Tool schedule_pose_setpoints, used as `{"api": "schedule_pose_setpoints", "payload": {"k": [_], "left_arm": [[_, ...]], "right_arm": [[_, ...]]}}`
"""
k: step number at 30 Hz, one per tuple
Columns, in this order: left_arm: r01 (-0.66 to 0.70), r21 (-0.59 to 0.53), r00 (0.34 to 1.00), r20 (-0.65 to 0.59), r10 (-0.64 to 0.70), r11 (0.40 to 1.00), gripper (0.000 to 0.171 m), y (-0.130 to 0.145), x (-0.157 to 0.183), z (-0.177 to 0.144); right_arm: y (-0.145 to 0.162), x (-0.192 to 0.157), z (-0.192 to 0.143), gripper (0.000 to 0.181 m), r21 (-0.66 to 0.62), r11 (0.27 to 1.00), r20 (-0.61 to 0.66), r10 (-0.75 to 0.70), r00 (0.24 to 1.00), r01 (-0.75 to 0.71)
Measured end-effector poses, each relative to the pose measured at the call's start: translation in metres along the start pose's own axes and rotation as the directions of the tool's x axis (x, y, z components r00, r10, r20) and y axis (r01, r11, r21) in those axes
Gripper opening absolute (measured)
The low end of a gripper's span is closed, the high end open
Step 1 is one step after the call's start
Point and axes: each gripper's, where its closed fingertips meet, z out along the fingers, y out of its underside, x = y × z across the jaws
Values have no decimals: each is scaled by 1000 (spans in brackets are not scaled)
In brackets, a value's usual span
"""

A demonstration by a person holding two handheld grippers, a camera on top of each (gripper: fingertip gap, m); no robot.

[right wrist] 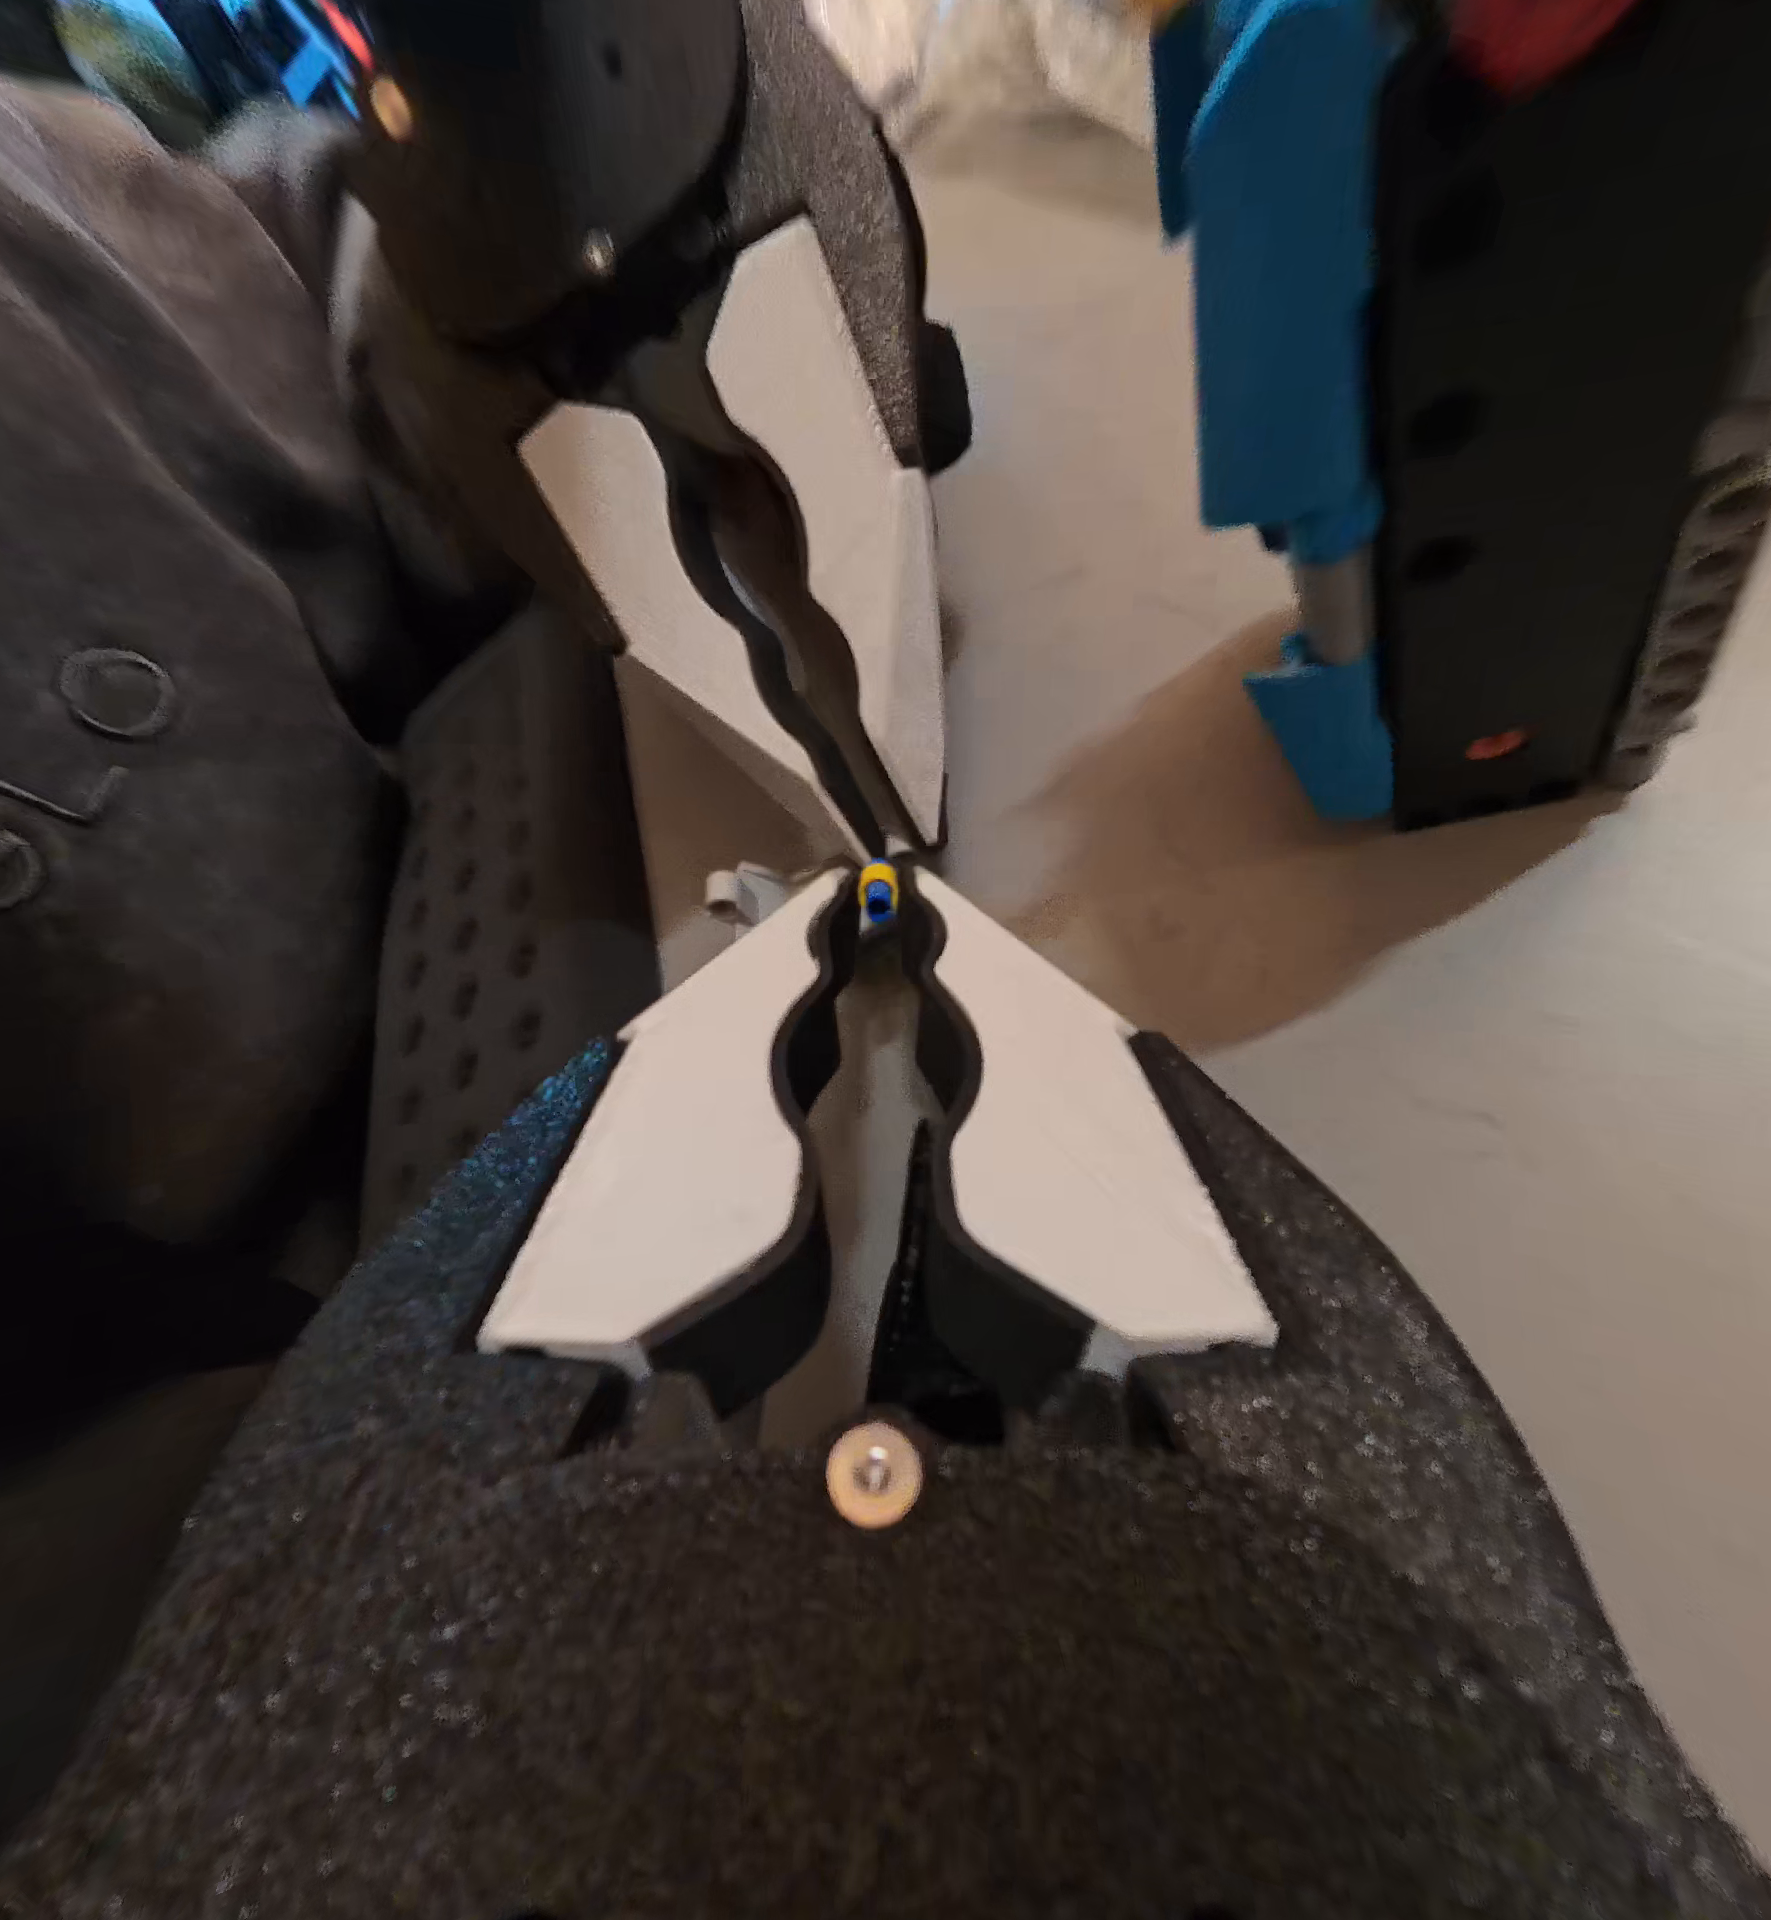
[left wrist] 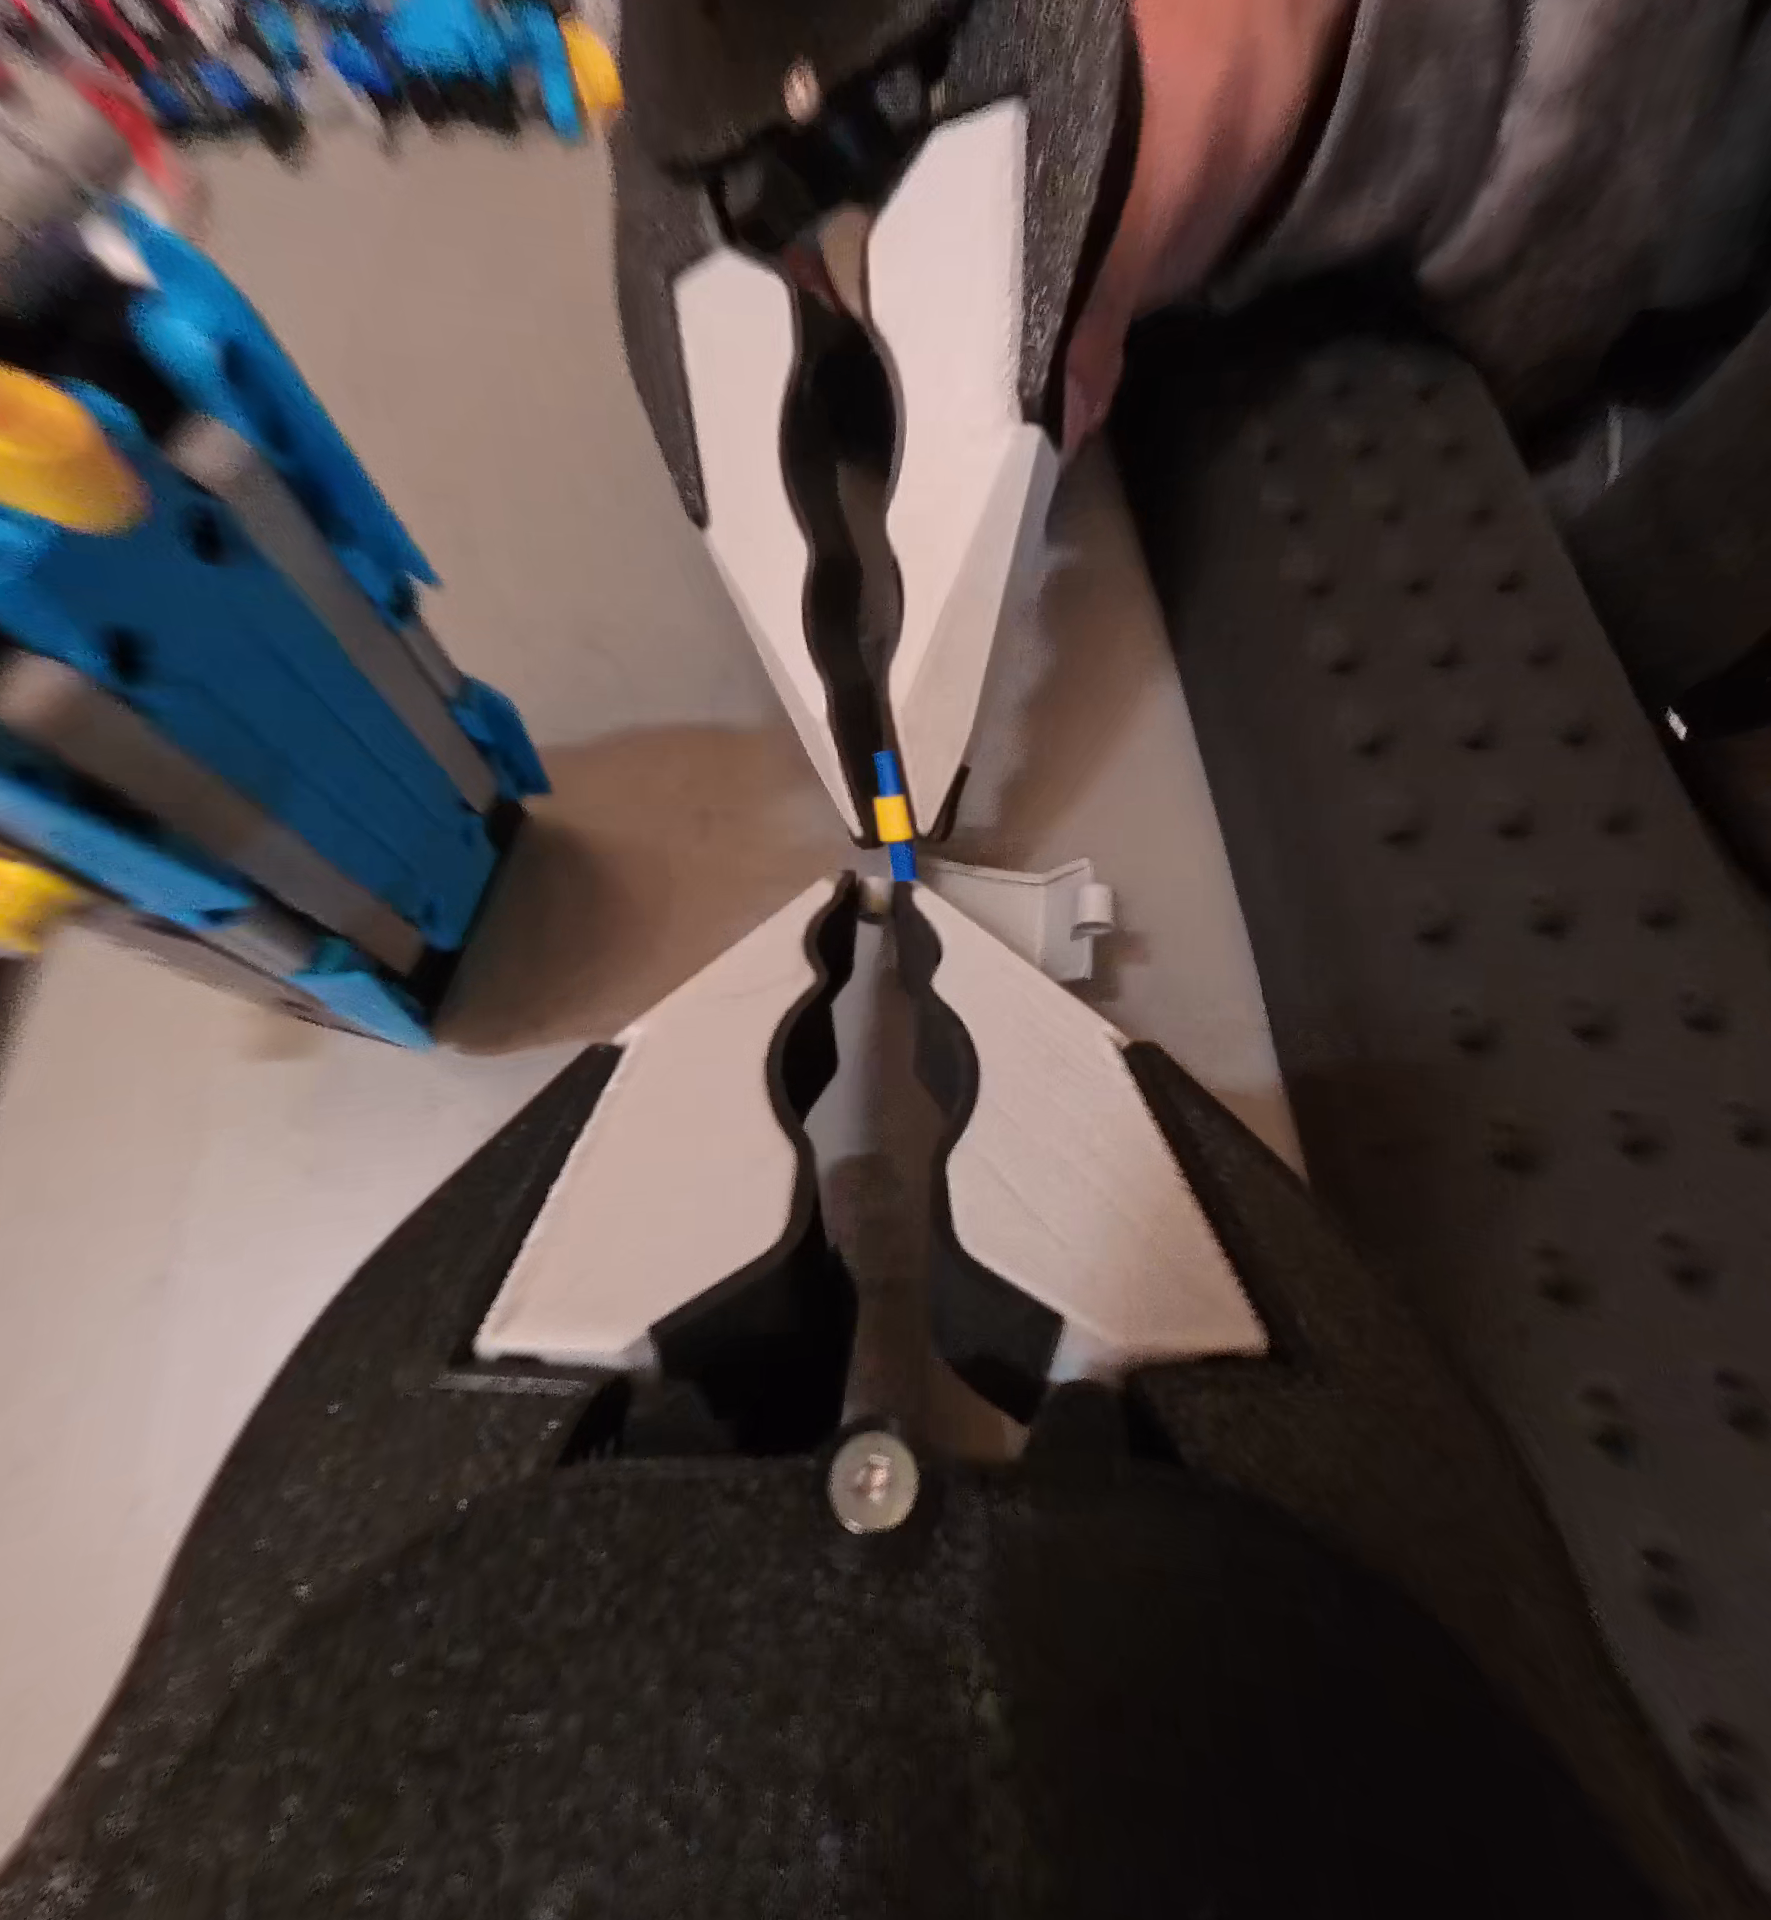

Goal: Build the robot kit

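Two pairs of tongs are seen meeting tip to tip above a pale desk. The left tongs are closed almost completely, their tips touching the lower end of a tiny blue pin with a yellow sleeve; whether it is truly pinched there cannot be told. In the right wrist view the right tongs are closed on the same pin, which is held in the air between both tips. A small grey plastic bracket lies on the desk just behind the meeting point. A blue and black machine stands nearby, and a dark perforated chair part is seen at the side, next to a person's grey clothing. Both views are blurred. The pin is judged likely to be dropped or flicked away if either grip is eased unevenly, and a small misalignment could bend it
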Motion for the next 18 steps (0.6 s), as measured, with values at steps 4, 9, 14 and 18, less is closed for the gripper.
{"api": "schedule_pose_setpoints", "payload": {"k": [4,9,14,18], "left_arm": [[-4,178,999,47,-4,984,6,-27,-7,-15],[-20,213,996,89,1,977,5,-34,-9,-14],[-9,243,994,105,-17,970,5,-38,-12,-17],[3,270,995,92,-29,963,5,-42,-11,-19]], "right_arm": [[-24,-2,-20,7,174,985,13,9,1000,-11],[-32,-9,-24,7,226,974,32,-12,999,5],[-36,-7,-27,7,251,967,-14,-33,999,36],[-36,-4,-29,7,261,965,-8,-13,1000,14]]}}
